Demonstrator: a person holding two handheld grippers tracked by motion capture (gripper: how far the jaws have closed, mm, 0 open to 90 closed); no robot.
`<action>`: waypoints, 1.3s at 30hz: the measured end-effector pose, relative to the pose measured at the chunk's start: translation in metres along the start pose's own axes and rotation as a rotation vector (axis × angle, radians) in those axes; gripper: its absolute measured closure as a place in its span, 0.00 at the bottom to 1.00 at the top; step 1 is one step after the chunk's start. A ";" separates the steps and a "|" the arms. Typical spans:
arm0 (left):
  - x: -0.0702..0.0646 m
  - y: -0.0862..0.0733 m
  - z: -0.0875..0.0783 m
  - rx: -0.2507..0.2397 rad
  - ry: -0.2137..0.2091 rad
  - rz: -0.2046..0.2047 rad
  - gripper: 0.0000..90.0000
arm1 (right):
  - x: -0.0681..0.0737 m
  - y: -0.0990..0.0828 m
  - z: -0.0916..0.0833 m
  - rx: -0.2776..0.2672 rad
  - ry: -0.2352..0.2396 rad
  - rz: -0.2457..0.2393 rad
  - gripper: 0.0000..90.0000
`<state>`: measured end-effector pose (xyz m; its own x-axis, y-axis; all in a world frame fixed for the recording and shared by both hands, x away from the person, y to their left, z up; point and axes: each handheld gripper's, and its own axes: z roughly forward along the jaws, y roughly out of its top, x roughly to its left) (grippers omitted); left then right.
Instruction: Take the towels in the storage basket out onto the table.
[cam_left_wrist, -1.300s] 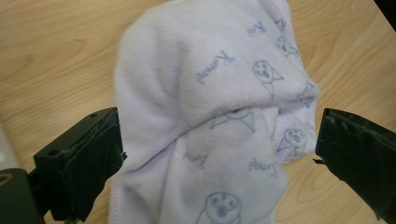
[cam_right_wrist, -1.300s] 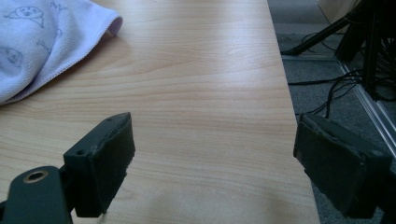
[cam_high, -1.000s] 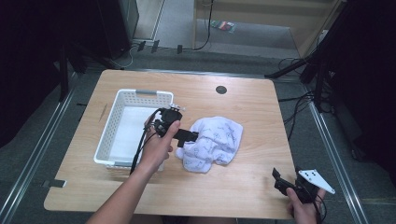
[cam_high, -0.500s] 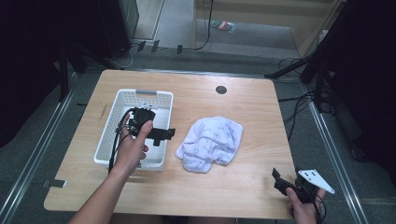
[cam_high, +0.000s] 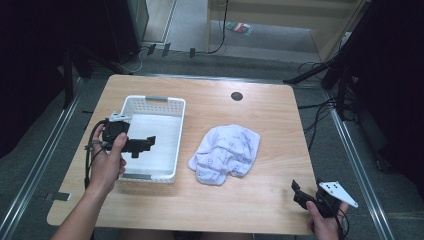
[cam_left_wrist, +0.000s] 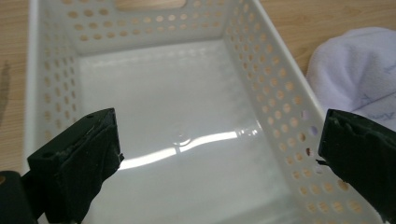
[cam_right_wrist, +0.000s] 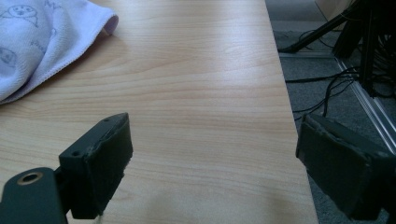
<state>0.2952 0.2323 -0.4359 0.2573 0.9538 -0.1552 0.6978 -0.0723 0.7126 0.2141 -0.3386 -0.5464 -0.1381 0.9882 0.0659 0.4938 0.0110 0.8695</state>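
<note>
A crumpled white cloth (cam_high: 226, 152) with a faint print lies in the middle of the wooden table (cam_high: 260, 120). Left of it stands an empty white perforated basket (cam_high: 131, 105). My left gripper (cam_high: 145, 144) hovers over the basket's left half, open, nothing between its jaws; its view looks down onto the basket floor (cam_left_wrist: 187, 140), with the cloth (cam_left_wrist: 359, 70) at the right edge. My right gripper (cam_high: 298, 192) rests at the table's front right corner, open and empty. Its view has the cloth's edge (cam_right_wrist: 42, 37) at upper left.
A dark round cable hole (cam_high: 236, 96) sits near the table's far edge. Cables (cam_high: 320, 115) run over the floor to the right of the table. Metal rails (cam_high: 35, 170) flank both sides. The table's right edge (cam_right_wrist: 285, 93) lies close to my right gripper.
My left gripper has moved left, away from the cloth, to above the basket. The cloth stays on the table. My right gripper has not moved.
</note>
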 end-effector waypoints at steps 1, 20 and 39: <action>0.000 0.000 0.000 0.000 0.000 0.000 0.00 | 0.000 0.000 0.000 0.000 0.000 0.000 0.12; 0.069 -0.053 -0.046 -0.177 0.008 -0.086 0.00 | 0.000 0.000 0.000 -0.002 -0.016 0.005 0.13; 0.105 -0.120 -0.055 -0.328 0.017 -0.126 0.00 | 0.000 0.000 0.000 0.000 -0.019 0.001 0.14</action>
<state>0.2021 0.3569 -0.5000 0.1697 0.9543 -0.2461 0.4707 0.1409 0.8710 0.2142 -0.3383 -0.5465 -0.1213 0.9909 0.0577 0.4937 0.0098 0.8696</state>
